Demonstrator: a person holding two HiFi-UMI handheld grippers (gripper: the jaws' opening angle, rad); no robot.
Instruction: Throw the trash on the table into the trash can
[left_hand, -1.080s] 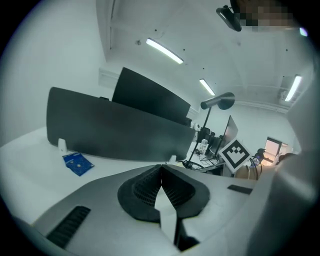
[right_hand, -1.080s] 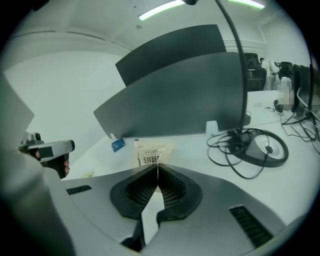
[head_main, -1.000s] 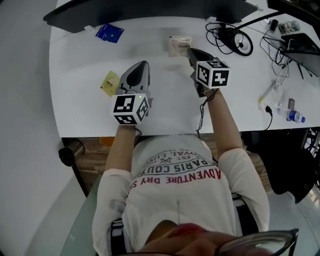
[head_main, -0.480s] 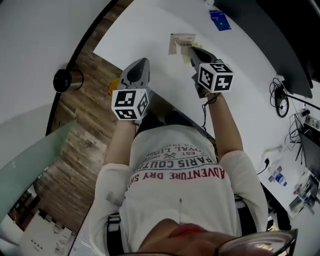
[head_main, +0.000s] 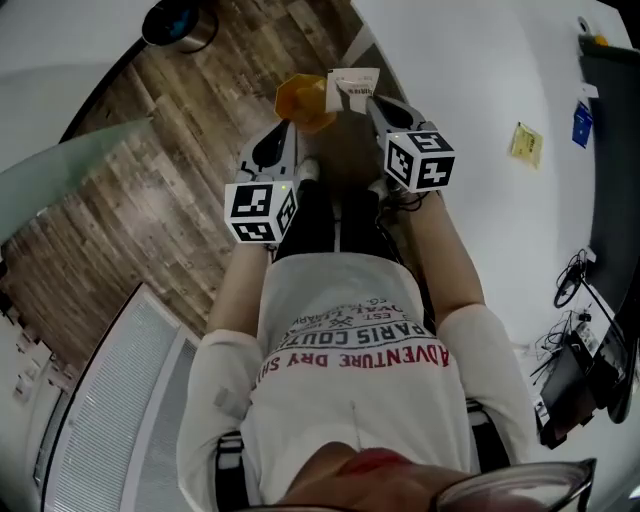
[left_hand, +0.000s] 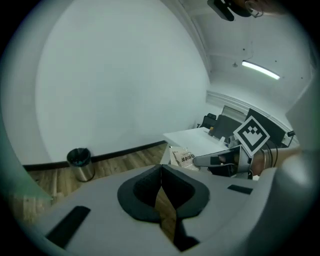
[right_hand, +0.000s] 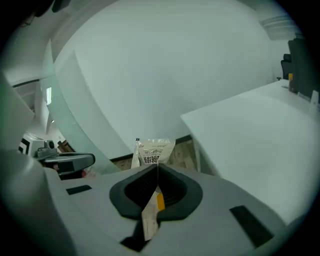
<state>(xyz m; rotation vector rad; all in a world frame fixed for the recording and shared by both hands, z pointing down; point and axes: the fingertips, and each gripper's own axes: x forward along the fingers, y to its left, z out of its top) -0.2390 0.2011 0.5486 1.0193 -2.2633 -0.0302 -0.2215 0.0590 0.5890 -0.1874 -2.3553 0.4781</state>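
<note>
Packet (head_main: 352, 88) in R claw (head_main: 368, 101) over wood floor (head_main: 150, 190), white table (head_main: 470, 80) beside

Packet (head_main: 352, 88) off table (head_main: 470, 120), above wooden floor (head_main: 150, 190)

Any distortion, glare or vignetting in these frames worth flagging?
Head view: strong fisheye, floorboards bow; even light, no glare. Left gripper view: black corners, ceiling light clips to white. Right gripper view: black corners, packet print fairly sharp, near jaws soft.
</note>
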